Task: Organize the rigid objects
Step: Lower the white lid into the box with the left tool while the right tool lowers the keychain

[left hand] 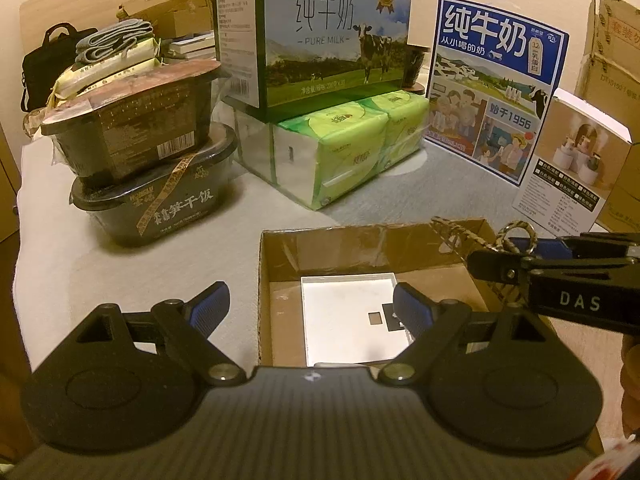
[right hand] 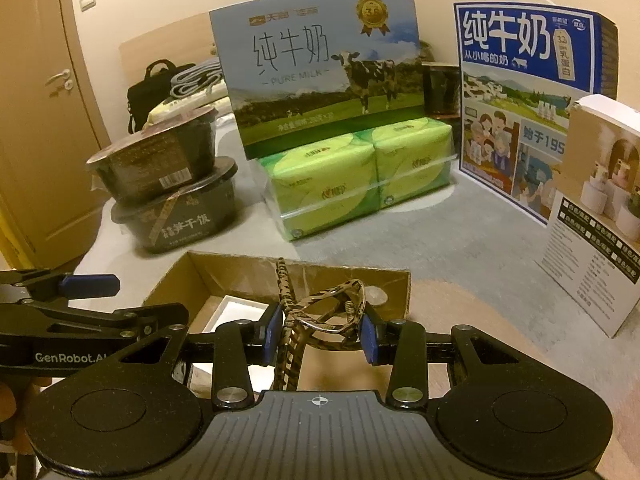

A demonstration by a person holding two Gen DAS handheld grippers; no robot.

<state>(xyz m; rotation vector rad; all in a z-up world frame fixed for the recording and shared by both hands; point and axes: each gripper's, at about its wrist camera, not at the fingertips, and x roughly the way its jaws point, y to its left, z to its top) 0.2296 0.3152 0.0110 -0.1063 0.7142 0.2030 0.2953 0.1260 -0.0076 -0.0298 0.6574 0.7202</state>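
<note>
Right gripper (right hand: pixel 320 338): angled downward, above the open cardboard box (right hand: pixel 396 280); jaws narrow, blue pads clamped on a leopard-print hair clip (right hand: pixel 328 312).
Hair clip: held in the air over the box's inside, one prong sticking up past the far wall.
Left gripper (left hand: pixel 312 308): angled downward over the box's near left corner; jaws wide, nothing between them.
Box: on the grey table (left hand: pixel 360 200), holding a flat white tray (left hand: pixel 344 312).
Behind: two stacked black meal bowls (left hand: pixel 152 160), green tissue packs (left hand: pixel 344 148), two milk cartons.
</note>
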